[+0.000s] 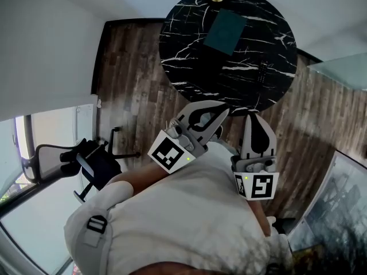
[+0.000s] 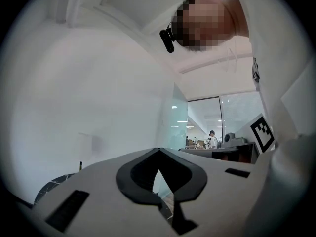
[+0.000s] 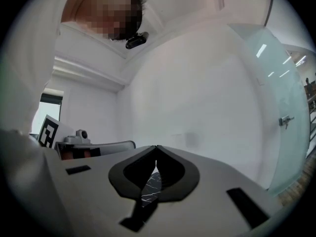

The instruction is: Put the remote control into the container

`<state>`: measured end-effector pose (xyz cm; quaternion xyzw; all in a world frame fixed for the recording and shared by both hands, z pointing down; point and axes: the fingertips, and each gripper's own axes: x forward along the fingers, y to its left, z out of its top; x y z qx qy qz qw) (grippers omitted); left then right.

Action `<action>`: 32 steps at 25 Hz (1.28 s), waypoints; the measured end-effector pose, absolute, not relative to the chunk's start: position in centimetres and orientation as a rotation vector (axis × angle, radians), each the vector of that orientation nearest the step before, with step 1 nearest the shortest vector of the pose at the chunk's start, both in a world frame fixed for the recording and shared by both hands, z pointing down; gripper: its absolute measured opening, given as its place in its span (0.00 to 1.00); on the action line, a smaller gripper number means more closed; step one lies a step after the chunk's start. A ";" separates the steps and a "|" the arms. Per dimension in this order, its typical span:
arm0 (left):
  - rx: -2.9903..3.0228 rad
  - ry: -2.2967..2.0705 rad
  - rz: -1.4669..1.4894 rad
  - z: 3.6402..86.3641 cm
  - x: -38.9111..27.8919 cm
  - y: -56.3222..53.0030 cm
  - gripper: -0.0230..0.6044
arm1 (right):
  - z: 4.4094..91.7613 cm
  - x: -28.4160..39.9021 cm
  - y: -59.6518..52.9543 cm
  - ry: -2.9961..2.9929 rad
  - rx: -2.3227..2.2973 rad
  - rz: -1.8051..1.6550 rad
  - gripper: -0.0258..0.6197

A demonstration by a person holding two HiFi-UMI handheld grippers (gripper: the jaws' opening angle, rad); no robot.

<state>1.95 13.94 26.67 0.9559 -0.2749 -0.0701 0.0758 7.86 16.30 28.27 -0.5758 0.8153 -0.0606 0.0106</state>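
Remote control (image 1: pixel 264 72) lies on the black worktop (image 1: pixel 189 56), near-right of the green container (image 1: pixel 226 30); the left claw (image 1: pixel 225 109) and right claw (image 1: pixel 252 117) are both pressed together, empty.

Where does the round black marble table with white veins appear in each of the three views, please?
Head view: the round black marble table fills the top centre.
Left gripper view: only its edge shows, at the lower left.
Right gripper view: a sliver shows through the gap below the closed jaw tips.
Shared landmark: the small black head-mounted camera, near the top of both gripper views.
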 end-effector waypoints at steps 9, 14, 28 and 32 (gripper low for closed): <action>2.872 -0.768 -0.256 26.0 -1.2 4.6 0.05 | 26.9 3.8 6.6 2.545 -1.846 -0.105 0.05; 2.876 -0.702 -0.230 26.3 -0.3 2.7 0.05 | 26.9 4.4 4.8 2.517 -1.895 -0.110 0.05; 2.927 -0.666 -0.179 25.2 9.1 1.7 0.05 | 27.0 14.2 4.8 2.376 -1.912 -0.208 0.05; 2.954 -0.616 -0.159 25.1 12.2 2.2 0.05 | 27.9 17.2 4.9 2.345 -1.943 -0.247 0.05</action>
